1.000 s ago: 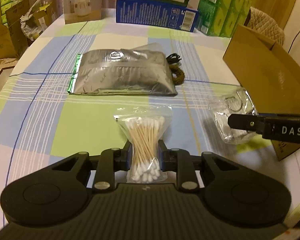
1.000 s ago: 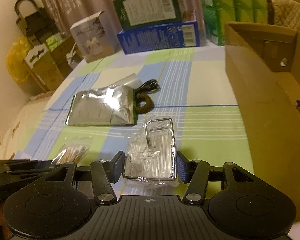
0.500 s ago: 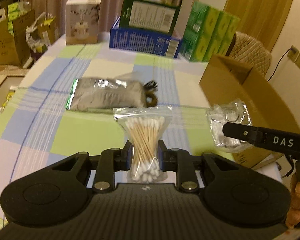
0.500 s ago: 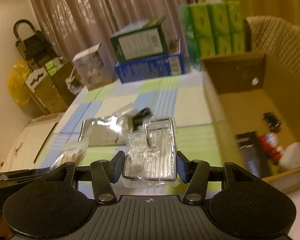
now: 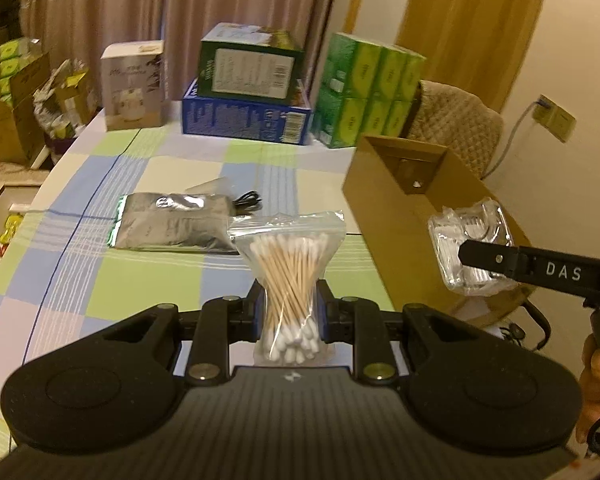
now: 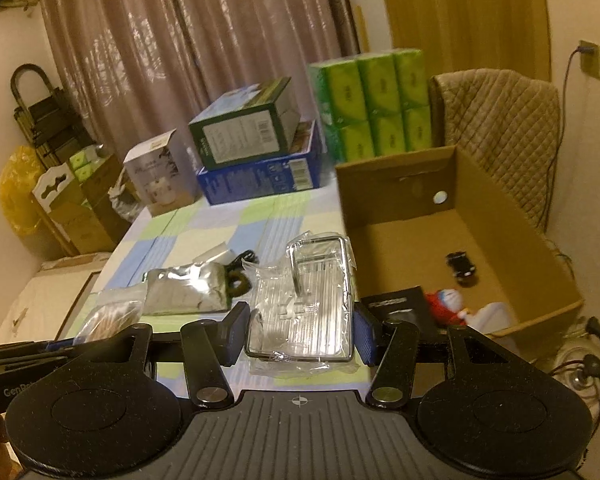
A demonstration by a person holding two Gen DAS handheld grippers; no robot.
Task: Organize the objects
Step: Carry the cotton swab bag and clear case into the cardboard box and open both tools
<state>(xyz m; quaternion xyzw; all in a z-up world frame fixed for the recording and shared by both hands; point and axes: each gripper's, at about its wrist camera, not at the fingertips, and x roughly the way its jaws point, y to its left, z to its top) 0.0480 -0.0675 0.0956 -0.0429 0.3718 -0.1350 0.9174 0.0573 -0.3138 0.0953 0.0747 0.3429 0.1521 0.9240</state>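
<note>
The left gripper (image 5: pixel 290 312) is pinching a clear zip bag of cotton swabs (image 5: pixel 288 280) at its waist, with the jaws pressed in tight so that the bag is bulging above and below them. The right gripper (image 6: pixel 300 330) is clamping a plastic-wrapped metal rack (image 6: pixel 306 300) by its two long sides, with the jaws standing part-way apart to the width of the rack. Both items are hanging clear above the bench (image 5: pixel 148 272), which is wearing a checked cloth.

Just beyond the grippers, a silver foil pouch (image 5: pixel 172 220) is lying flat on the bench, with a black cable (image 5: pixel 248 200) and a dark ring-shaped item (image 6: pixel 238 286) beside its far end. These are apparently waiting their turn.

To the right, the open cardboard box (image 6: pixel 500 216) is sitting with its near wall beside the bench edge. A small black toy car (image 6: pixel 462 266), a red and white figure (image 6: pixel 448 300) and a black flat pack (image 6: pixel 400 306) are already lying inside.

The step in hand is judged to be carrying both items to the box. To do it well:

1. Keep both items above the box rim while crossing it; the loose wrap on the rack is likely to snag on the cardboard edge.
2. Aim each item at bare box floor, away from the toys.
3. Lower before spreading the jaws, so that the swabs are not tumbling out of reach.
4. Release one gripper at a time.

Stacked cartons (image 5: pixel 248 92) are standing at the far end of the bench.
</note>
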